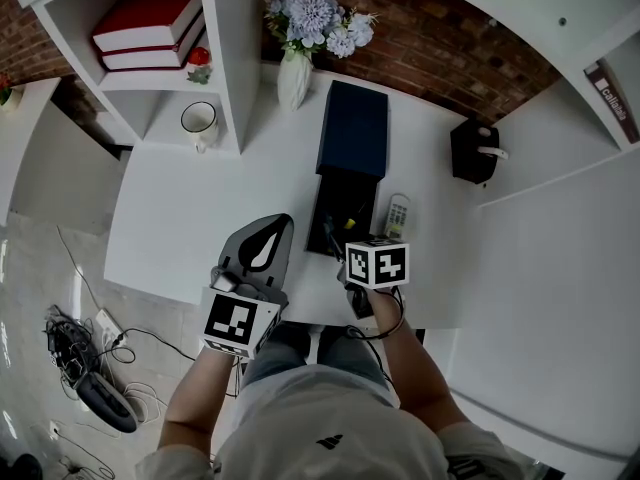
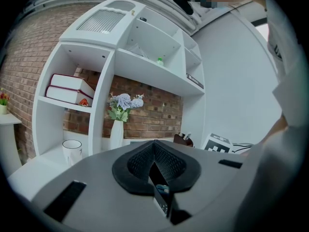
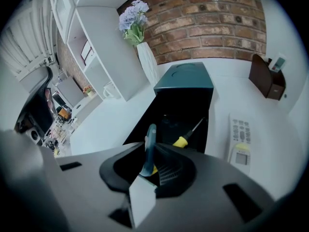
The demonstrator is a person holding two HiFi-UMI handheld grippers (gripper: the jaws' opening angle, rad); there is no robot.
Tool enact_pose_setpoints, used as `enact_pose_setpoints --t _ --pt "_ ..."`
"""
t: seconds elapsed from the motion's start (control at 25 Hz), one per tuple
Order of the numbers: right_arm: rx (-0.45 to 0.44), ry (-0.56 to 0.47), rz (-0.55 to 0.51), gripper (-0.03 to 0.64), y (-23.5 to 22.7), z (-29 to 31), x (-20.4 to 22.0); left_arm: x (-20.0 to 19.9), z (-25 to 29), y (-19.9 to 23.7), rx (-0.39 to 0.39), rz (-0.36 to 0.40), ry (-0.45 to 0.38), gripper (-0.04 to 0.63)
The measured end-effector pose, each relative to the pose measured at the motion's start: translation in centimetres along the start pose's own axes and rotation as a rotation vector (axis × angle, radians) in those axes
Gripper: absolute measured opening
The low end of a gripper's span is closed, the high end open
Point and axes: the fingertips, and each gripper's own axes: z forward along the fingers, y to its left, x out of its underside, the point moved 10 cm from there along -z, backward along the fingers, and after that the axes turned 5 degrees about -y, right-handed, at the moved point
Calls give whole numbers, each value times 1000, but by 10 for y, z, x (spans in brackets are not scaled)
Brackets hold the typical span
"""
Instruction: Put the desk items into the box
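Note:
A long dark box lies open on the white desk, its lid at the far end. A yellow-handled screwdriver lies inside the box. My right gripper hovers over the box's near end, shut on a slim blue-grey tool that stands up between the jaws. A white remote control lies on the desk just right of the box, also seen in the right gripper view. My left gripper is held left of the box, shut and empty.
A white vase of flowers stands behind the box's lid. A shelf unit at the back left holds a mug and red books. A dark brown holder sits at the back right. Cables lie on the floor.

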Motion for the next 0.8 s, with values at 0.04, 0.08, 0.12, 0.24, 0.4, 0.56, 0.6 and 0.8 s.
enact_pose_setpoints --t 0.04,0.08,0.12,0.24,0.4,0.56,0.6,0.8 --pt "0 -2 1 67 0 0 0 0 0 0 0 -1 0 11" --pt "1 -6 2 67 0 0 1 0 0 -1 0 -1 1 11" --pt "3 -10 2 69 0 0 1 1 0 -1 1 0 2 11" --pt "9 -17 -1 69 0 -1 1 2 1 -2 0 1 4 11" --pt "3 -34 -1 69 -1 -3 1 2 1 -4 -1 0 4 11" --pt "-3 -45 6 69 -2 -6 -1 2 1 -6 -4 -1 3 11" --pt "-6 -47 6 69 -2 -6 -2 1 1 -7 -5 -1 3 11" --pt "-29 -83 7 40 0 -14 -6 1 3 -11 -6 3 1 11"
